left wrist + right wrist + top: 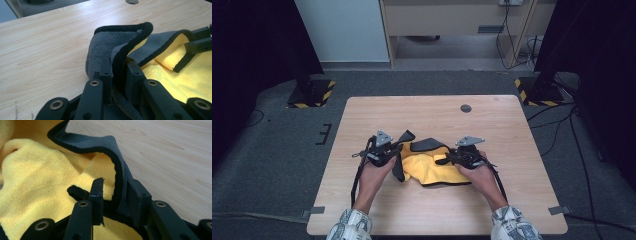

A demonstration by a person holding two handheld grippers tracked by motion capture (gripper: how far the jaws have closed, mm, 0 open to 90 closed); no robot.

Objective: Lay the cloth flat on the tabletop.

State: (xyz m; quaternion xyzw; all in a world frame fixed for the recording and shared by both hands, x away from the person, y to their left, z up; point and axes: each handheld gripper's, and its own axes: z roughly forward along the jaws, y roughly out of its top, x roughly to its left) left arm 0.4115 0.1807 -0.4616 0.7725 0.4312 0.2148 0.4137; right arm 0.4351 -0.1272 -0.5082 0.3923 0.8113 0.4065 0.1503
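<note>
The cloth (432, 167) lies crumpled on the near middle of the table (427, 112), yellow on one face and dark grey on the other, with a black hem all round. Most of what shows from above is the yellow side, bunched into soft folds, while grey flaps curl up along the far edge and at the left end.

In the left gripper view the cloth (112, 46) stands up in a fold, grey side outward, its black hem running down between the jaws. The left gripper (117, 68) is clamped on that hemmed edge, with the jaws drawn close against the fabric from both sides. Farther right in the same view the other gripper's black jaw tips meet the hem at the yellow part.

In the right gripper view the cloth (50, 170) spreads yellow to the left, and a grey hemmed flap arches up and comes down against the right jaw. The right gripper (113, 192) has its jaws a little apart, with the flap's edge lying between them; I cannot tell whether it is truly pinched.

From above, the left gripper (387, 149) sits at the cloth's left end and the right gripper (457, 156) at its right end, each held in a hand, with patterned sleeves (352, 225) at the table's near edge.
</note>
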